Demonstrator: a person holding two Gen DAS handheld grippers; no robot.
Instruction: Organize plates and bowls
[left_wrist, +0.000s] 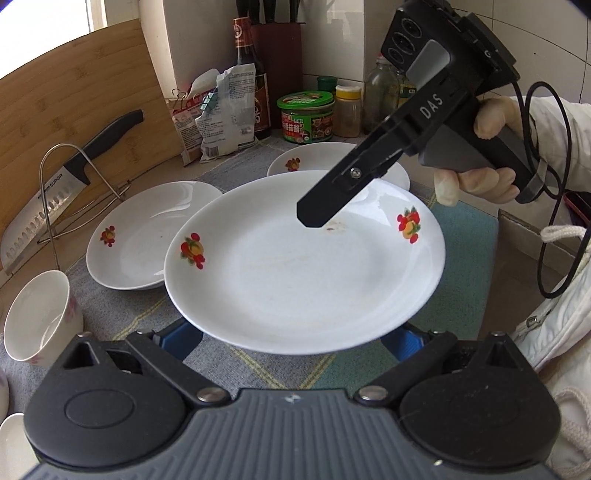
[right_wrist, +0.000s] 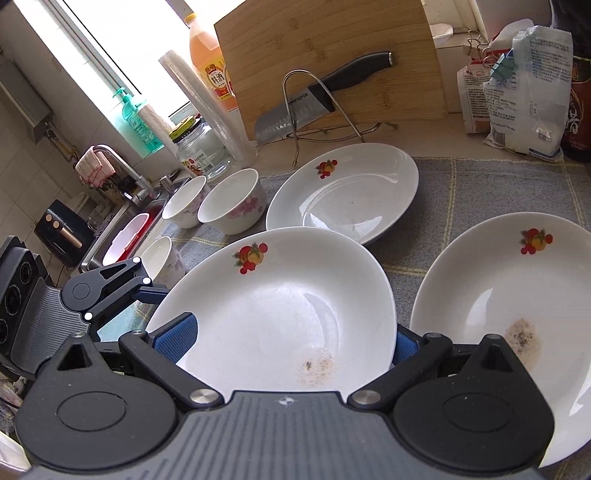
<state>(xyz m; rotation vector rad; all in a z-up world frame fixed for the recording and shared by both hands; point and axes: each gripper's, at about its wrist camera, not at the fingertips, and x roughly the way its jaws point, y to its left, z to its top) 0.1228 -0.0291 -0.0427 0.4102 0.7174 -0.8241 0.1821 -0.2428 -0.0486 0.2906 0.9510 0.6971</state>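
A round, glossy white ceramic plate (left_wrist: 303, 266) with fruit decals is raised and tilted over the counter's woven checked cloth (right_wrist: 461, 192), overlapping two matching plates. The left tool (left_wrist: 291, 341) has its ribbed blue pads (left_wrist: 181, 341) spread wide apart under the plate's near rim. The right tool (right_wrist: 290, 341) is equally wide apart around the opposite rim. Whether either presses the plate is unclear. The raised plate carries a faint brown smear. The right plate (right_wrist: 498, 295) holds a darker speckled stain, and the far plate (right_wrist: 351, 192) looks nearly clean. Three empty, pink-flowered bowls (right_wrist: 232, 206) stand at the left, and a bamboo board (right_wrist: 332, 55) leans behind.
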